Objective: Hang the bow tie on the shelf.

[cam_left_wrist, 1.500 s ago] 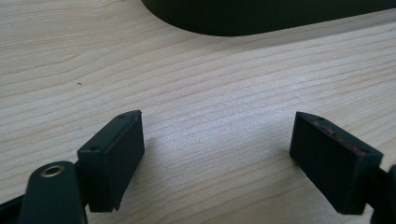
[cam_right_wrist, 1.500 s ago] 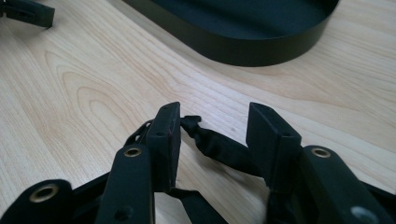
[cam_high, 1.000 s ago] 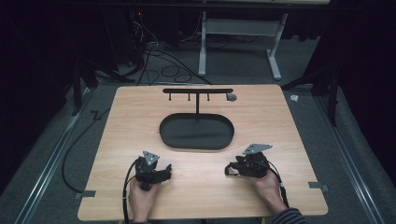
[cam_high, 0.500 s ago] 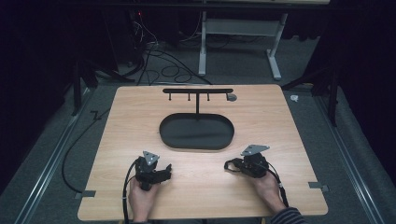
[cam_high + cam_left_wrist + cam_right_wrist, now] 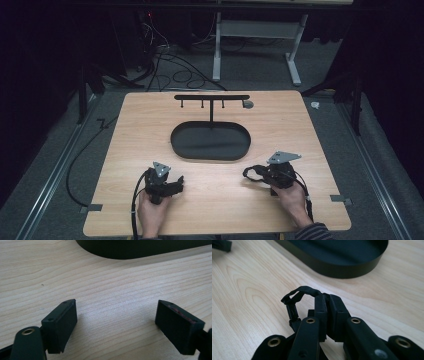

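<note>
While our right gripper clamps the black strap, it has slid toward the table's near edge, away from the tray; left gripper rests wide.

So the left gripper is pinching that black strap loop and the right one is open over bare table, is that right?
No, the sides are swapped. The right gripper is shut on the strap, as the right gripper view shows; the left gripper is open over bare table.

One black tray, one hook stand, one strap, seemingly four hooks.
</note>
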Demonstrator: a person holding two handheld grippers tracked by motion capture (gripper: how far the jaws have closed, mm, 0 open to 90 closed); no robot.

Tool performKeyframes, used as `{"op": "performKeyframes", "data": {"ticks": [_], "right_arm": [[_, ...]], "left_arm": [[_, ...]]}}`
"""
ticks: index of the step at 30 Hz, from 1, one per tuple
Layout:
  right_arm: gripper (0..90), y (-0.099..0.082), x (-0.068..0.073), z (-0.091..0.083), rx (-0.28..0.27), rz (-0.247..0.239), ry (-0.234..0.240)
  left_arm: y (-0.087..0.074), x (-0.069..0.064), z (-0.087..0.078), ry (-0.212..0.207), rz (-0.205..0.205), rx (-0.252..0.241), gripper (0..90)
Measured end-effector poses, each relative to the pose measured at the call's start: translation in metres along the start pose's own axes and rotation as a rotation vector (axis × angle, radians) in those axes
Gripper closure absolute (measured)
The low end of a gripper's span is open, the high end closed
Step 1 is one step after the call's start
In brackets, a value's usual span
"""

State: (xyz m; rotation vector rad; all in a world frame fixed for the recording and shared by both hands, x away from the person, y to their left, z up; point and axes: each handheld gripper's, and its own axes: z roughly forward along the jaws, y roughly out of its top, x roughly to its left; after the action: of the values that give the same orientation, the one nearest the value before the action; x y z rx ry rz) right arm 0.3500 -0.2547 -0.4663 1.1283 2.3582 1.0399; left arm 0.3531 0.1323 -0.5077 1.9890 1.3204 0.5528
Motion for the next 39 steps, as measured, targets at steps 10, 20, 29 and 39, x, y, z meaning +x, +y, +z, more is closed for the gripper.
{"op": "performKeyframes", "data": {"ticks": [10,20,29,39], "right_arm": [[87.1,0.016,-0.006,-0.027,-0.075,0.008,-0.020],[87.3,0.033,-0.010,-0.048,-0.146,0.006,-0.038],[87.3,0.048,-0.010,-0.051,-0.178,0.004,-0.025],[87.3,0.067,-0.009,-0.052,-0.197,-0.019,-0.026]], "left_arm": [[0.000,0.000,0.000,-0.002,0.000,0.001,18.2],[0.000,0.000,0.000,-0.002,0.000,0.001,18.2],[0.000,0.000,0.000,-0.002,0.000,0.001,18.2],[0.000,0.000,0.000,-0.002,0.000,0.001,18.2]]}}
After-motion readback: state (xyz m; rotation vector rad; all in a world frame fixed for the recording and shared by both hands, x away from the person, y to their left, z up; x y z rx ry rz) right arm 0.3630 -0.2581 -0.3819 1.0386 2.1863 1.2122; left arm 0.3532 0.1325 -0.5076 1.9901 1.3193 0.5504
